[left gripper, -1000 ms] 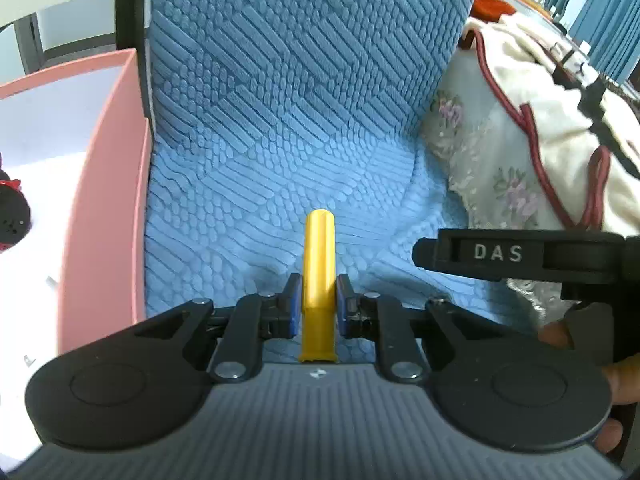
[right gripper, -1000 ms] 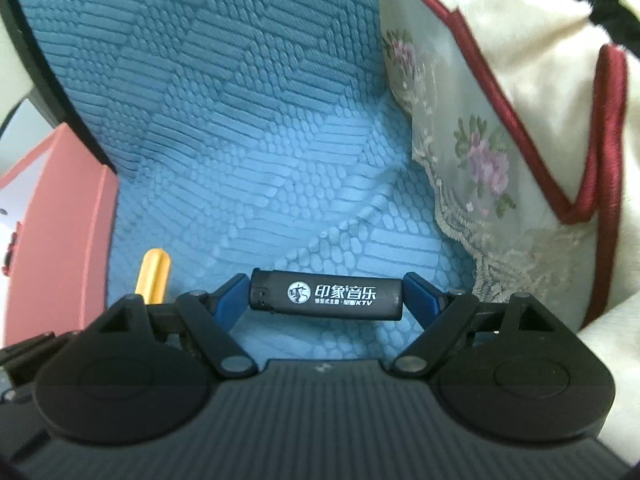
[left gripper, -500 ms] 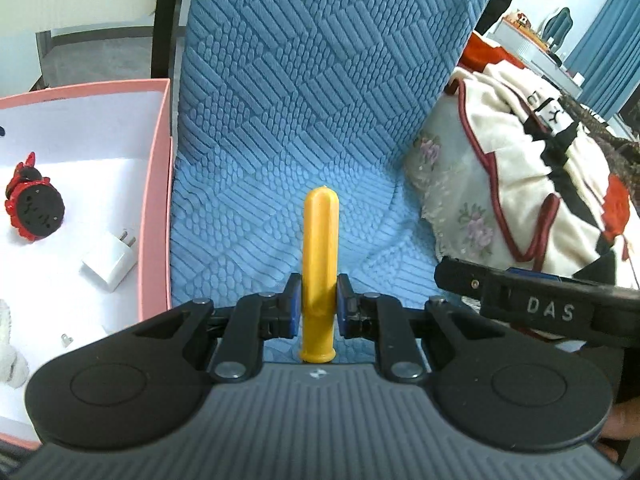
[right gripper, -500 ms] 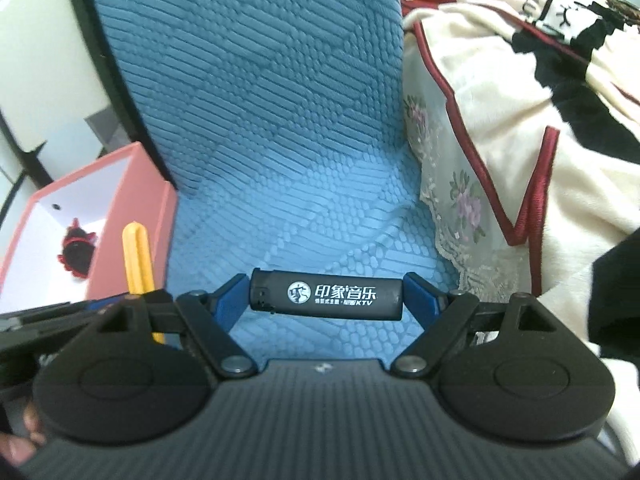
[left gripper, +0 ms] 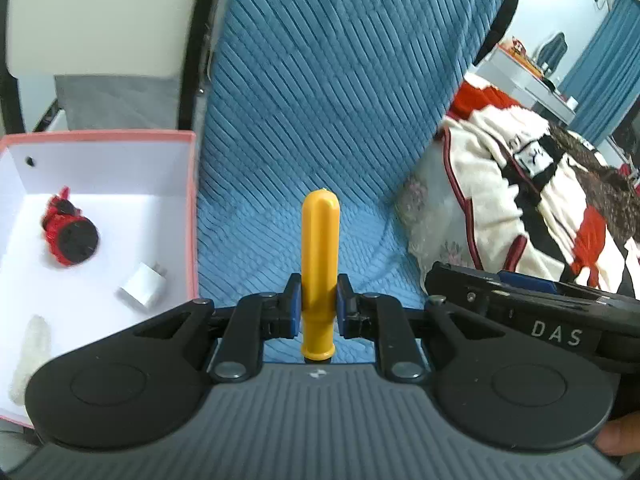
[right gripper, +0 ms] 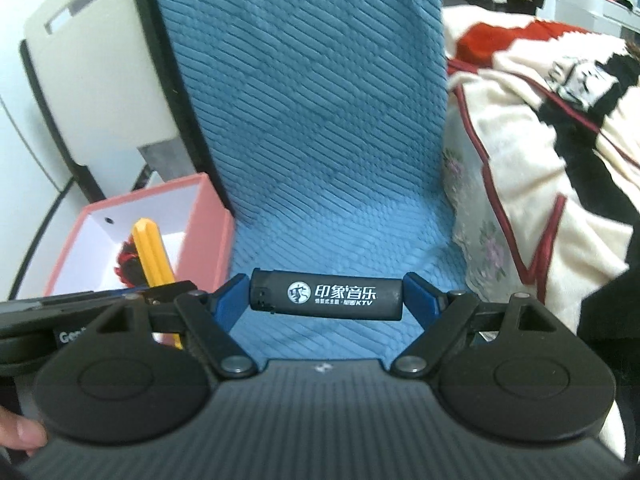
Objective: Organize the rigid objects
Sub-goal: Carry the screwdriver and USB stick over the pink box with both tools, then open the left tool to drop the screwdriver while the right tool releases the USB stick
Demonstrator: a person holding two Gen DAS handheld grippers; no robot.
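Observation:
My left gripper (left gripper: 319, 307) is shut on a yellow plastic tube (left gripper: 320, 248) that points forward, held above the blue textured cushion (left gripper: 320, 100). The tube also shows in the right wrist view (right gripper: 152, 256). My right gripper (right gripper: 326, 300) is shut on a black lighter (right gripper: 326, 295) with white print, held crosswise by its ends above the cushion. A pink box (left gripper: 190, 216) with a white inside stands at the left of the cushion and also shows in the right wrist view (right gripper: 208, 232).
Inside the box lie a red-and-black round object (left gripper: 70, 236), a white charger plug (left gripper: 144, 284) and a white fuzzy item (left gripper: 32, 344). A cream, red and black blanket (left gripper: 540, 200) is heaped on the right. A white appliance (right gripper: 92, 72) stands behind the cushion.
Both grippers have risen and pulled back from the cushion with their objects still held. More of the pink box and its contents has come into view on the left.

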